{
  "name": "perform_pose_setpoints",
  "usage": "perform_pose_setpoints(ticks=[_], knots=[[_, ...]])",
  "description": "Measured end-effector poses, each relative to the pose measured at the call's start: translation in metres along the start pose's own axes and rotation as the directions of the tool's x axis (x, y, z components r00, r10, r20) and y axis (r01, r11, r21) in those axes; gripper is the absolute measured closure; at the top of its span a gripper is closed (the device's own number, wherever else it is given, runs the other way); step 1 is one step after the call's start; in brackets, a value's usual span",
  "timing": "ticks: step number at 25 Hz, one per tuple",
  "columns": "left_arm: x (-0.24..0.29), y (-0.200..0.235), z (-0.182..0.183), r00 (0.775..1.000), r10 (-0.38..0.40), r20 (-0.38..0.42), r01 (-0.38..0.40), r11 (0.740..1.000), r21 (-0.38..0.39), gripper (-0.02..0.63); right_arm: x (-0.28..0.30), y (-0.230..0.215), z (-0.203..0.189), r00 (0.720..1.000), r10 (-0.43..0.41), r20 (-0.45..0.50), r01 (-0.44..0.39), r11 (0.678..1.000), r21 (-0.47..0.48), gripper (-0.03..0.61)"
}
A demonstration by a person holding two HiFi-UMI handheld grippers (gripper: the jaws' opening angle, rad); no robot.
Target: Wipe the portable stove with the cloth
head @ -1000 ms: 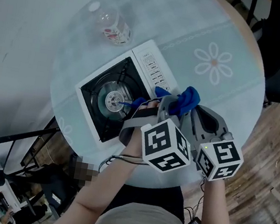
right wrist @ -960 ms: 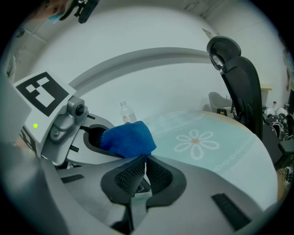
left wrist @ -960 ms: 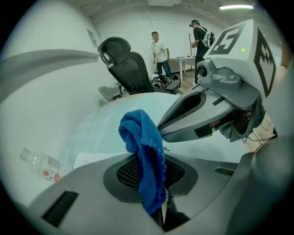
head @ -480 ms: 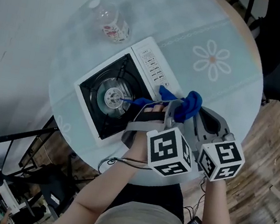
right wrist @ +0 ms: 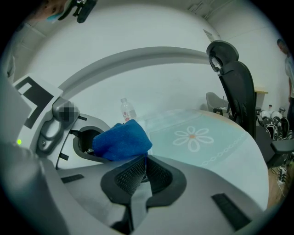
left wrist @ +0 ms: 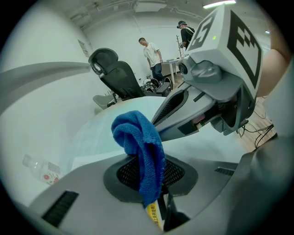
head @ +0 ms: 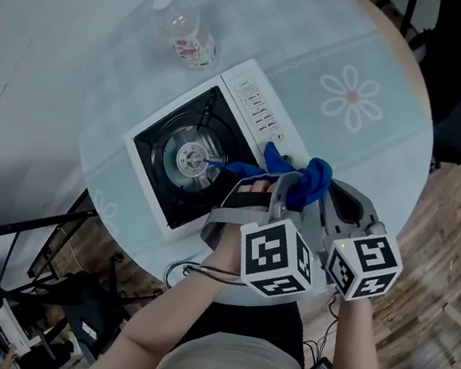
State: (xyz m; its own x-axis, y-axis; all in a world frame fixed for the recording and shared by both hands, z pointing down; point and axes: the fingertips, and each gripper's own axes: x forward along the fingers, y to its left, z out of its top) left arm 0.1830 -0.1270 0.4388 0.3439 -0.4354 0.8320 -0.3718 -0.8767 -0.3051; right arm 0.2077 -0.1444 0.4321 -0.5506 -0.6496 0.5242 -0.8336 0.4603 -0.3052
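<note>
Cloth [head: 308, 180]: pinched at both ends, left gripper [left wrist: 154, 193] and right gripper [right wrist: 143, 167] clamped shut on it. The bunch has shifted slightly lower right, its tail still trailing over the stove [head: 149, 176]. Wiping barely begun.

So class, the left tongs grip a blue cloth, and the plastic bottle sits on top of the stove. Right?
Not quite. The bottle stands on the table, apart from the stove, as the head view shows. The left tongs do grip the blue cloth.
</note>
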Motion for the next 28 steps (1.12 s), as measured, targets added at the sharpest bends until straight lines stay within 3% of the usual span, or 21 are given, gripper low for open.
perform_pose_setpoints(ticks=[28], knots=[[-0.037, -0.015, -0.056, 0.999, -0.001, 0.034, 0.004, 0.997, -0.079, 0.523, 0.01, 0.054, -0.001, 1.0, 0.004, -0.002, -0.004, 0.999, -0.039, 0.554]])
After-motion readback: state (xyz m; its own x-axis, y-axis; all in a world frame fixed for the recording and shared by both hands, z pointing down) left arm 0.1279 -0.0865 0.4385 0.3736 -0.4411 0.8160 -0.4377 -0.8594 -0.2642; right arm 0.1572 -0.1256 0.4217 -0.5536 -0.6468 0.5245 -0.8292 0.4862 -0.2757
